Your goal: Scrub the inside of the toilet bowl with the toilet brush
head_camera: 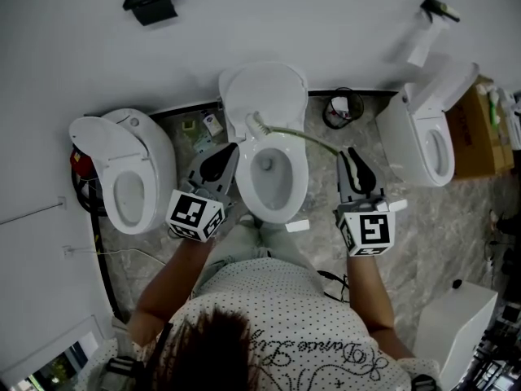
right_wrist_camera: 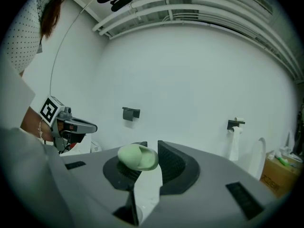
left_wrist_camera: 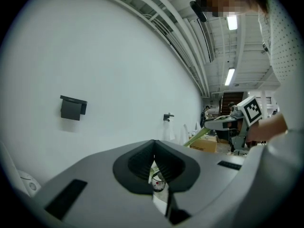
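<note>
The middle toilet (head_camera: 303, 182) stands with its lid up and its white bowl open below me. My right gripper (head_camera: 352, 163) is to the right of the bowl, shut on the pale green end of the toilet brush handle (right_wrist_camera: 138, 158). The thin green handle (head_camera: 305, 137) arcs left to the white brush head (head_camera: 257, 125), which lies at the bowl's back rim. My left gripper (head_camera: 221, 163) hovers by the bowl's left rim, shut and holding nothing; its dark pads (left_wrist_camera: 142, 163) meet.
A second toilet (head_camera: 130, 177) stands at the left and a third (head_camera: 427, 141) at the right, next to a cardboard box (head_camera: 476, 129). A black wire basket (head_camera: 342, 108) sits behind by the wall. A dark holder (head_camera: 155, 0) and a paper roll (head_camera: 423, 43) hang on the wall.
</note>
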`<control>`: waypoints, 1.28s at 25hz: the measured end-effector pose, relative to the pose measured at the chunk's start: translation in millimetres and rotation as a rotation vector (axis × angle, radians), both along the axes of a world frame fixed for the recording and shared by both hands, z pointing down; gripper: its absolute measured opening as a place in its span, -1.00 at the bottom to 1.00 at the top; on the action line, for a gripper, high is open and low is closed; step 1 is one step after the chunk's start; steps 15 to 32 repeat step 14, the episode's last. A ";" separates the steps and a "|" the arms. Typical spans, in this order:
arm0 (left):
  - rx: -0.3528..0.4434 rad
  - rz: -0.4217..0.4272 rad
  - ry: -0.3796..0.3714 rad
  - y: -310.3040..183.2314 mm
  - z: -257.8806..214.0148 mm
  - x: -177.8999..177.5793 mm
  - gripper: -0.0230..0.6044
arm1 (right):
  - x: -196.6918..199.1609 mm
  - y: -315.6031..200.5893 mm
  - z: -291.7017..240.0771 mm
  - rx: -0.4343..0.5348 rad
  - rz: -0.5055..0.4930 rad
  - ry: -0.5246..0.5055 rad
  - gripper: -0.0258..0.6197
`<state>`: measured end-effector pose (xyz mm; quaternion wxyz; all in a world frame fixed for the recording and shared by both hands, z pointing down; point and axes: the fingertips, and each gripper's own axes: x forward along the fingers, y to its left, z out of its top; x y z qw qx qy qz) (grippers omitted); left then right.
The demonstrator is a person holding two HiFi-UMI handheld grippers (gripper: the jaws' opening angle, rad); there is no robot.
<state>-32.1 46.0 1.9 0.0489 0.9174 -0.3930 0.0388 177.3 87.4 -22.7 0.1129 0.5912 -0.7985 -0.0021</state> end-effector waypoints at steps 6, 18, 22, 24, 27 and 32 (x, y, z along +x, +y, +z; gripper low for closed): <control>0.020 0.023 0.003 3.6 -6.7 10.4 -0.92 | 3.4 3.9 -4.7 0.021 0.009 0.002 -0.67; 0.031 0.036 0.004 7.3 -11.7 15.1 -0.92 | 0.6 7.7 -9.1 0.033 0.006 0.006 -0.67; 0.031 0.036 0.004 7.3 -11.7 15.1 -0.92 | 0.6 7.7 -9.1 0.033 0.006 0.006 -0.67; 0.031 0.036 0.004 7.3 -11.7 15.1 -0.92 | 0.6 7.7 -9.1 0.033 0.006 0.006 -0.67; 0.031 0.036 0.004 7.3 -11.7 15.1 -0.92 | 0.6 7.7 -9.1 0.033 0.006 0.006 -0.67; 0.031 0.036 0.004 7.3 -11.7 15.1 -0.92 | 0.6 7.7 -9.1 0.033 0.006 0.006 -0.67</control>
